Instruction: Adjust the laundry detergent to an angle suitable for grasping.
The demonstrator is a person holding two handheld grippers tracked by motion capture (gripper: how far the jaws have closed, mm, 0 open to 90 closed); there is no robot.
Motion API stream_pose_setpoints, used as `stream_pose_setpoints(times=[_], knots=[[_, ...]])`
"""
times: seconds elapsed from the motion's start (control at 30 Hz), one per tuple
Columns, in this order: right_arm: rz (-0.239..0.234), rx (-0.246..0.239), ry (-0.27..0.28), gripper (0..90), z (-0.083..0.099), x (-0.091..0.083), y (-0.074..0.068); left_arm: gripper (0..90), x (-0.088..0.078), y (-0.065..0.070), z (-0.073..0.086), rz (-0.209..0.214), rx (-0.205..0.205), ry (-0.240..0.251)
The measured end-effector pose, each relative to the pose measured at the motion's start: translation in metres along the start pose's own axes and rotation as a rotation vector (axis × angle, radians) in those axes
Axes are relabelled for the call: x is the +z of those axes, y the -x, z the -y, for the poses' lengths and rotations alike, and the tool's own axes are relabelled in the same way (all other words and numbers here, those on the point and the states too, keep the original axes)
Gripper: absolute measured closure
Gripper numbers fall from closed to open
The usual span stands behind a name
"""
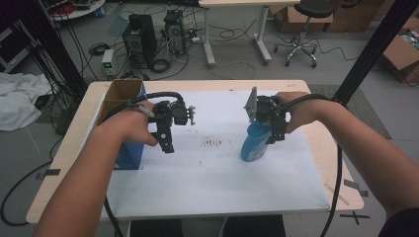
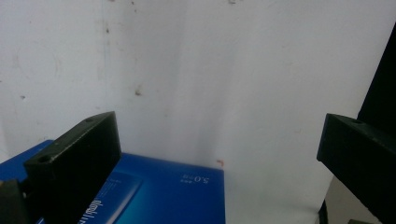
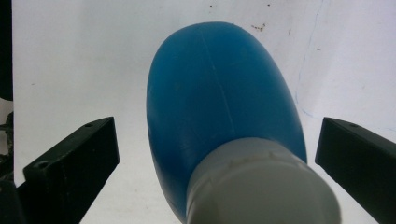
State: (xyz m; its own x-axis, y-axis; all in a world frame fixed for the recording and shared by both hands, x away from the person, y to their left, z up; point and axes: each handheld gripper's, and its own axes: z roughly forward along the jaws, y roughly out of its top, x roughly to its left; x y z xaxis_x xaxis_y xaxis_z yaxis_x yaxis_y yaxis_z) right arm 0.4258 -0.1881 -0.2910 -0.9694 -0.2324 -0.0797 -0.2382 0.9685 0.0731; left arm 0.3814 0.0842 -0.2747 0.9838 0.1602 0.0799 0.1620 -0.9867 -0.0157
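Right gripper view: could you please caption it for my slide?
Open right gripper straddling the white cap of a blue bottle.

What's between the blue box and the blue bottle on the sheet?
Nothing solid: between the blue box and the blue bottle the high view shows bare white sheet with a few dark smudges.

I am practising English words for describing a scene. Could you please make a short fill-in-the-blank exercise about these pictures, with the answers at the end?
1. The bottle between the right gripper jaws is ____ in colour.
2. The bottle's cap is ____.
3. Both jaws of the left gripper stand wide ____, gripping nothing.
4. In the high view, the open cardboard box stands at the table's ____ side.

Missing words: blue; white; open; left
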Motion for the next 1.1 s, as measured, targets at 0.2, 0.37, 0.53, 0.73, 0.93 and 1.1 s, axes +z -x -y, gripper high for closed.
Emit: stream_pose_setpoints(times=[0.2, 0.37, 0.53, 0.73, 0.93, 1.1], knots=[[-0.004, 0.006, 0.000, 0.0, 0.0022, 0.0030, -0.0002, 0.1, 0.0009, -0.0009, -0.0019, 0.002, 0.004, 0.002], [-0.005, 0.006, 0.004, 0.0, 0.0024, 0.0046, 0.0011, 0.1, 0.0017, -0.0015, -0.0037, 0.002, 0.007, 0.002], [-0.002, 0.001, 0.011, 0.0, 0.0023, 0.0055, 0.0029, 0.1, 0.0030, -0.0024, -0.0040, 0.001, 0.005, 0.002], [0.004, -0.009, 0.011, 3.5, 0.0022, 0.0058, 0.0034, 0.1, 0.0030, -0.0030, -0.0037, 0.000, 0.008, -0.001], [0.007, -0.009, 0.008, 7.0, 0.0027, 0.0063, 0.0054, 0.1, 0.0036, -0.0031, -0.0021, -0.002, 0.006, -0.001], [0.006, -0.014, 0.006, 10.4, 0.0019, 0.0062, 0.0055, 0.2, 0.0041, -0.0038, -0.0004, -0.001, 0.004, 0.001]])
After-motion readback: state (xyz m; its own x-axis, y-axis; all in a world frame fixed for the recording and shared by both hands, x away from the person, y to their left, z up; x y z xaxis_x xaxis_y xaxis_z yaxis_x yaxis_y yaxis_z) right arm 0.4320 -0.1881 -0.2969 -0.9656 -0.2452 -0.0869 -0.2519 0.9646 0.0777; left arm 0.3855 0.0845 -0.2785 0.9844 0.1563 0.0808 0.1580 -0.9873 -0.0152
